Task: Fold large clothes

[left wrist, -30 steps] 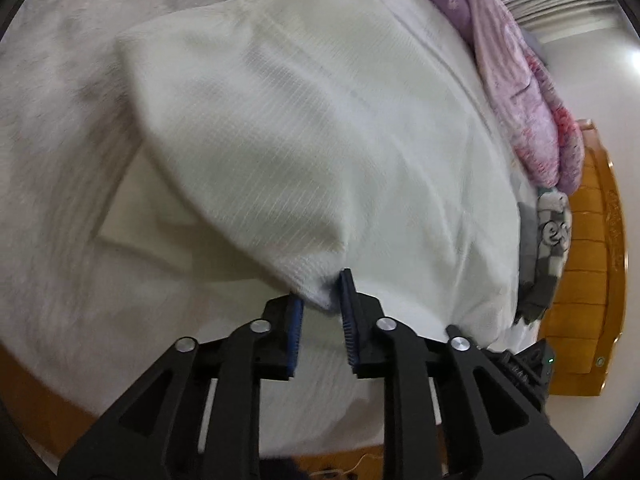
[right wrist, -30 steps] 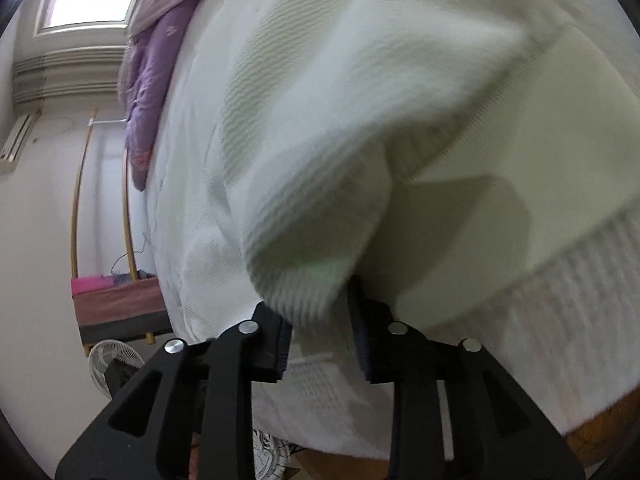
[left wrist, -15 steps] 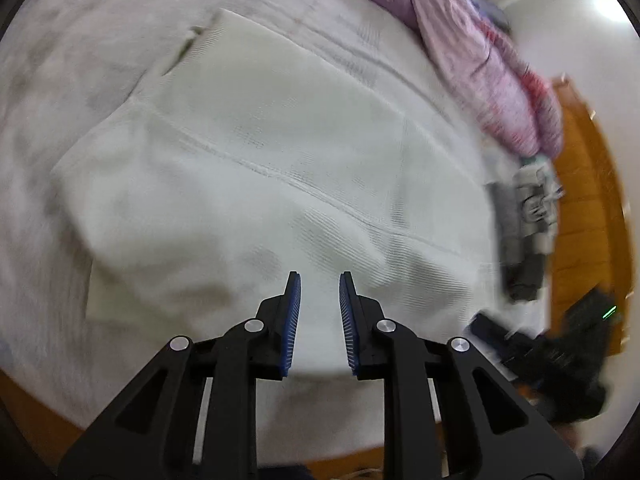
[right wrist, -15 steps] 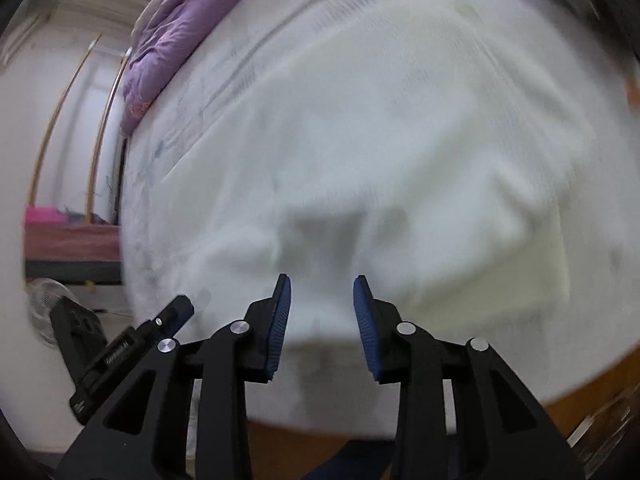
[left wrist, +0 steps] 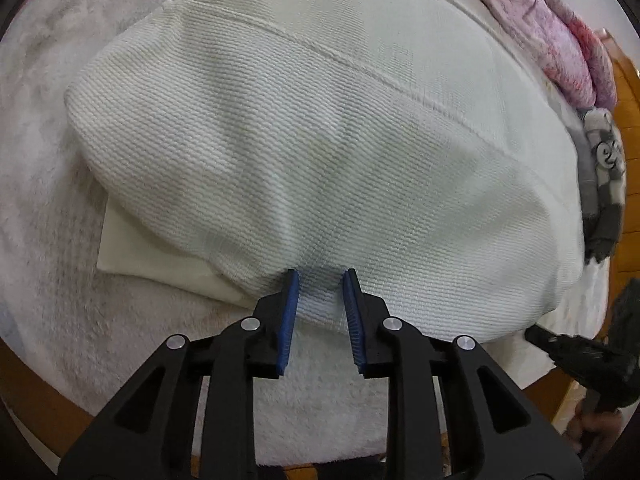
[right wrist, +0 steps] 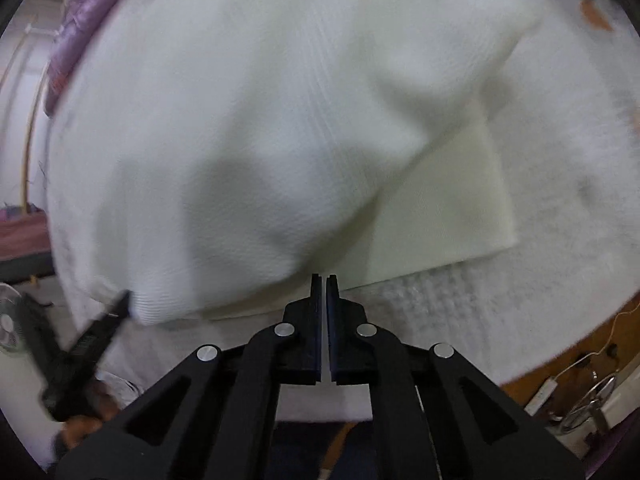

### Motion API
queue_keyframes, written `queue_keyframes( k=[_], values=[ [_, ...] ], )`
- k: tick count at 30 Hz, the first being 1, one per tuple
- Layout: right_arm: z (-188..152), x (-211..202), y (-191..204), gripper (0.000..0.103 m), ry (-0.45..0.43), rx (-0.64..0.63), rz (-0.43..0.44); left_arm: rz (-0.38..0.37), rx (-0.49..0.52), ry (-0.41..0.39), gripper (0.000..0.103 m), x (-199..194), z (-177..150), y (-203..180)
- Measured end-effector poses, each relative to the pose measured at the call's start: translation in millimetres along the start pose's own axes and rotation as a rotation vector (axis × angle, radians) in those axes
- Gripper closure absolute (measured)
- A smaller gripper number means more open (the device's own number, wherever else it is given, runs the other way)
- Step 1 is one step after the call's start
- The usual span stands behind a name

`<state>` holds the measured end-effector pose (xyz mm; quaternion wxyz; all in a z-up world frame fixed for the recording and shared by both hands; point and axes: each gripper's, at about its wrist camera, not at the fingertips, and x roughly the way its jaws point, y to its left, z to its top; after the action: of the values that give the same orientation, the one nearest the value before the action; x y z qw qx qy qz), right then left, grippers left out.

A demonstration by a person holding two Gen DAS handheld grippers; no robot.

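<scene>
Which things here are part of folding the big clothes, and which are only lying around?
Part of the job:
- white knit garment, folded over on the bed cover
- left gripper, jaws apart
- right gripper, jaws nearly together, nothing between them

Only lying around:
- pink and purple bedding
- grey and white cloth
- fan

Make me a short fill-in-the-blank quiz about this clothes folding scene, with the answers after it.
1. The folded garment is ____ in colour.
2. The right gripper has its jaws ____, with nothing between them.
3. The pads of the left gripper are ____ in colour.
4. The bunched quilt beyond the garment is pink and ____.

Answers: white; shut; blue; purple
</scene>
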<state>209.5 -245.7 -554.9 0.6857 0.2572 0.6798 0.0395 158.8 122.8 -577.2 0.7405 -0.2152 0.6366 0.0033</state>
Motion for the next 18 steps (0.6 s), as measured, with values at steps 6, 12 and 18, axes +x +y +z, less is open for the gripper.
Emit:
queue_keyframes(
  k=[6,12,18],
  values=[
    [40,-55,-34,0.055,-0.234,0.177,-0.096,-0.09,-0.119,-0.094,0.063,-39,5,23],
    [69,-14,-79,0.078,-0.175,0.352,0.029,0.008,-0.247,-0.045,0.053,-20,15,56],
    [57,-15,-92,0.097,-0.182,0.329,0.02,0.076,-0.184,0.006,0.051,-5,16,50]
  ],
)
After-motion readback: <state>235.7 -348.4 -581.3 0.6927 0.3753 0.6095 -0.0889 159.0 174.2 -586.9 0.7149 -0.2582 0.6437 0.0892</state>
